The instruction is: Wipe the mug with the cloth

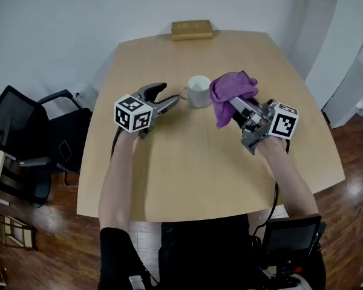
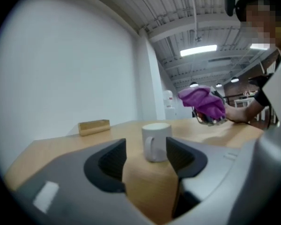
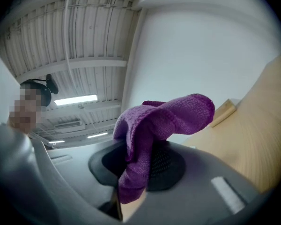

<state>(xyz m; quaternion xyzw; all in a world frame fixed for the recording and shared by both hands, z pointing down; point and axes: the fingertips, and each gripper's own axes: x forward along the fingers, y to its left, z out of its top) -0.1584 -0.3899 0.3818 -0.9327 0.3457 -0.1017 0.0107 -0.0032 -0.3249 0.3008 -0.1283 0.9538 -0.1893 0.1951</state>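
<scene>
L gripper: held roughly level, tips aimed up-right in head view.
L fingers: wide apart, nothing gripped; mug stands ahead of the tips, no contact.
L marker cube: on top of gripper body, covers most of the hand.
L forearm: bare, extended fwd from a dark sleeve.
R gripper: nose slightly up, tips aimed up-left in head view, toward L gripper.
R fingers: closed on cloth; cloth bunches above the pads, one end hangs below.
R marker cube: at gripper rear.
R hand: grips handle behind the cube.
R forearm: bare, extended fwd.
</scene>
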